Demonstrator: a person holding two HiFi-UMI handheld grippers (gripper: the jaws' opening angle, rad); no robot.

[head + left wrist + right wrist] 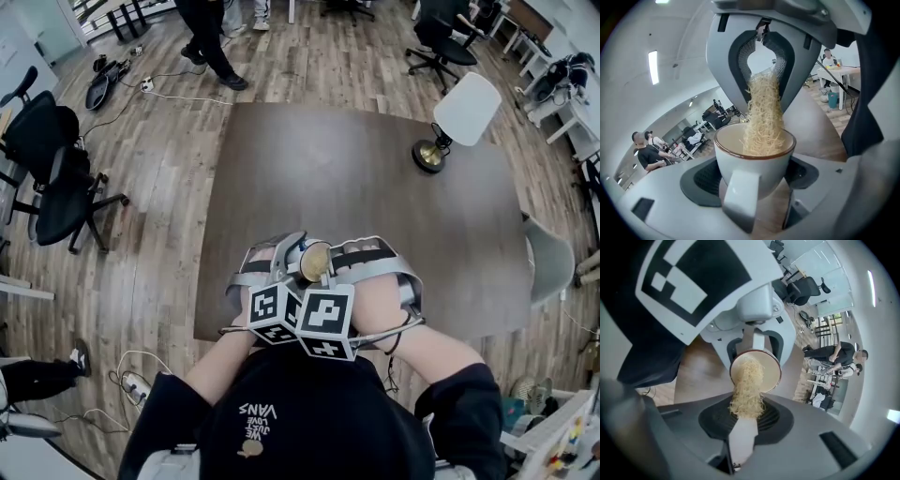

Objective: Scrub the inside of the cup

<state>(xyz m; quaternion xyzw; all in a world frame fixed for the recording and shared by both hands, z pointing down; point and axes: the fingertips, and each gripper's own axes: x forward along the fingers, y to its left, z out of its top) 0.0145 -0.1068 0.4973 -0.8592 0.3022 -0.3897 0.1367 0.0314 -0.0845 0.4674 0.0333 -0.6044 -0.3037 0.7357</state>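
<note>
Left tool (752,182) is closed around the white cup (757,161), above the near edge of the counter (356,178). Right tool (743,427) clamps a fibrous scrubber (746,392) that is pushed inside the cup. Scrubbing looks underway, but how clean the cup is can't be judged.

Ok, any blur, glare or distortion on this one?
Head view: sharp, evenly lit, fisheye bows the table edges. Left gripper view: black vignette corners, the cup handle close to the lens is soft, the ceiling light blows out. Right gripper view: strong barrel distortion, brush bristles sharp, its handle near the lens soft.
</note>
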